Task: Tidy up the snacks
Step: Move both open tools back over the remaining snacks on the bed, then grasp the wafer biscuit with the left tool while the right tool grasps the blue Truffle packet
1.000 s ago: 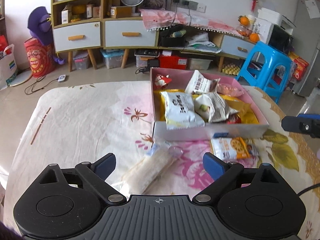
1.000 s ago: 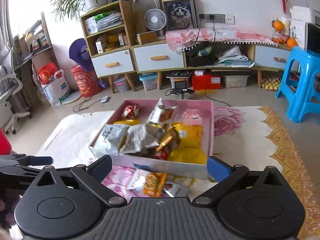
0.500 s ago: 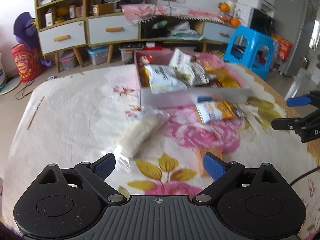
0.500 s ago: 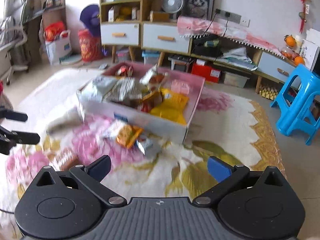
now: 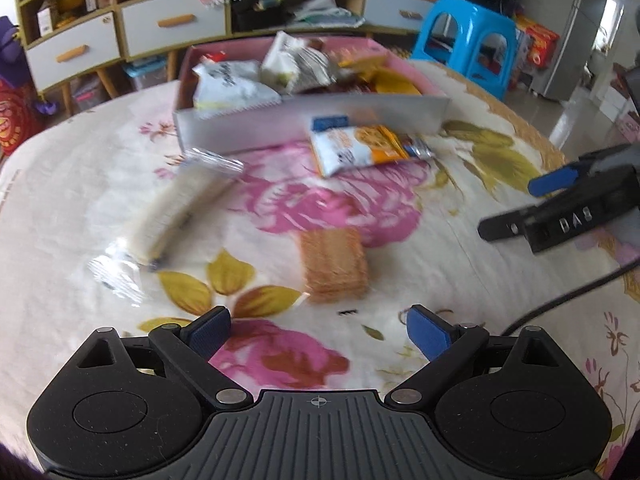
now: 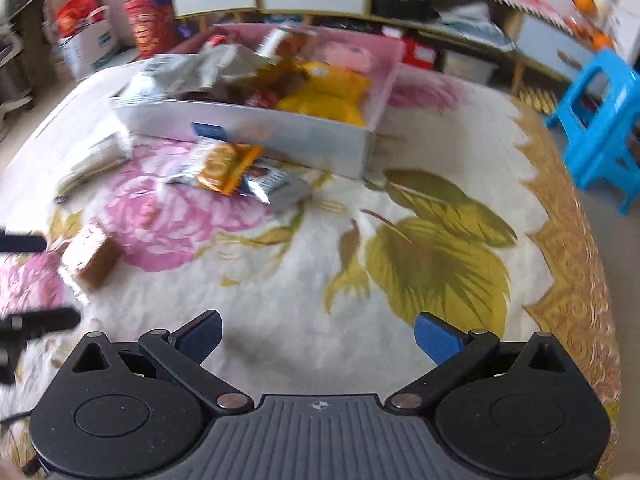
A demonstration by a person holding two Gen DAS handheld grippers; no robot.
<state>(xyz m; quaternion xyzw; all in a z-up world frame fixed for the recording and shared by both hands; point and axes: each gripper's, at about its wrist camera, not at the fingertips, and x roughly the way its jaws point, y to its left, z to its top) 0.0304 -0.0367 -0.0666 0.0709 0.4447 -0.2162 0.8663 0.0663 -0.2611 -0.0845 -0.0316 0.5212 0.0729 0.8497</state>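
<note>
While the biscuit stack (image 5: 334, 265) lies just ahead of our wide-open, empty left gripper (image 5: 319, 331), the cookie packet (image 5: 366, 147) and long wafer pack (image 5: 176, 209) sit farther ahead before the pink snack box (image 5: 312, 120), our right gripper (image 6: 319, 337) likewise gaping and empty.

Your matt black plastic left gripper (image 5: 318, 330), soft floral cloth (image 5: 100, 152), glossy foil biscuit packet (image 5: 366, 148), clear crinkly wrapper (image 5: 172, 212)
</note>
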